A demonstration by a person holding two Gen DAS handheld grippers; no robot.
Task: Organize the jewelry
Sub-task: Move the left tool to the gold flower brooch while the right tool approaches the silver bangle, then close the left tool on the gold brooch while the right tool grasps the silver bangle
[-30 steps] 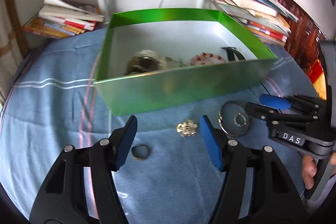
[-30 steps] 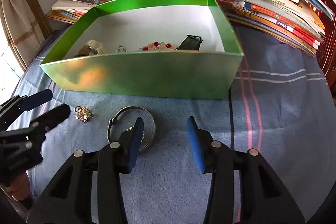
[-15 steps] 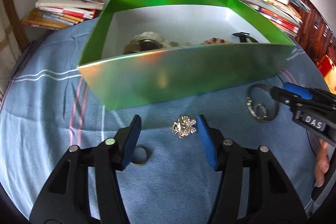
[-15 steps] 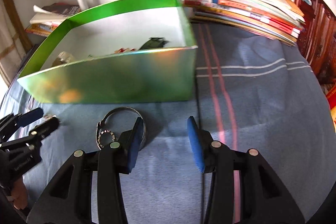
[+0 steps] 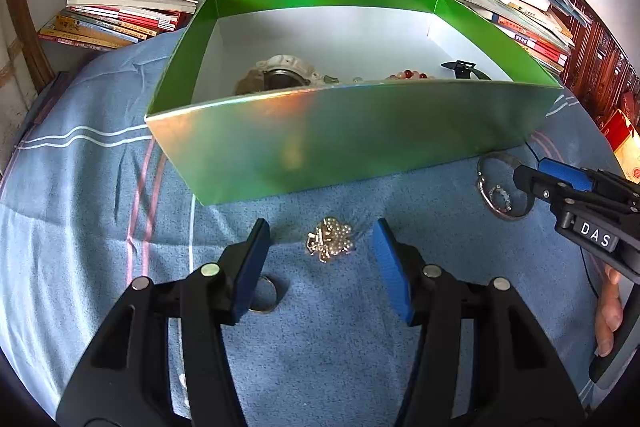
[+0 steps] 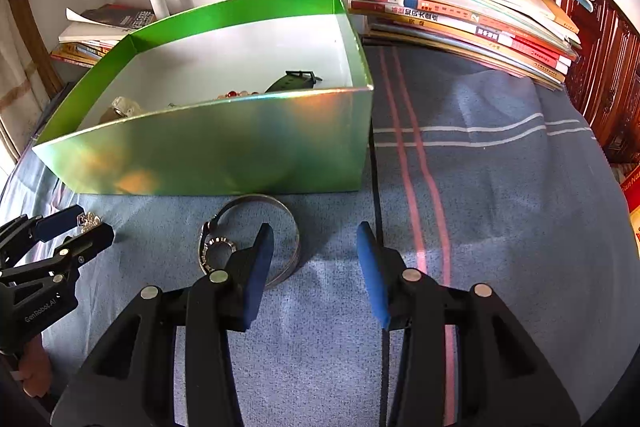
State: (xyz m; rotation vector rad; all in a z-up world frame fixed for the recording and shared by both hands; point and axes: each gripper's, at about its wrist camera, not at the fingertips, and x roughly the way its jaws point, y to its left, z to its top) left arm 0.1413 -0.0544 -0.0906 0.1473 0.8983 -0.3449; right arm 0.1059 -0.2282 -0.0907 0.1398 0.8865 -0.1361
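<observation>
My left gripper (image 5: 320, 259) has its jaws spread wide with the beaded brooch (image 5: 330, 239) lying on the blue cloth (image 5: 100, 187) between them, untouched; a small ring (image 5: 266, 293) sits half hidden behind the left finger. Straight ahead the green box (image 5: 360, 143) walls me off (watch, beads and a strap already inside). My right gripper (image 6: 316, 263) is likewise apart, the silver bangle (image 6: 256, 239) under its left finger, book stacks (image 6: 460, 15) beyond.

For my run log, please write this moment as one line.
left gripper: open, around brooch | right gripper: open, beside bangle | green box: holds jewelry | ring: on cloth
</observation>
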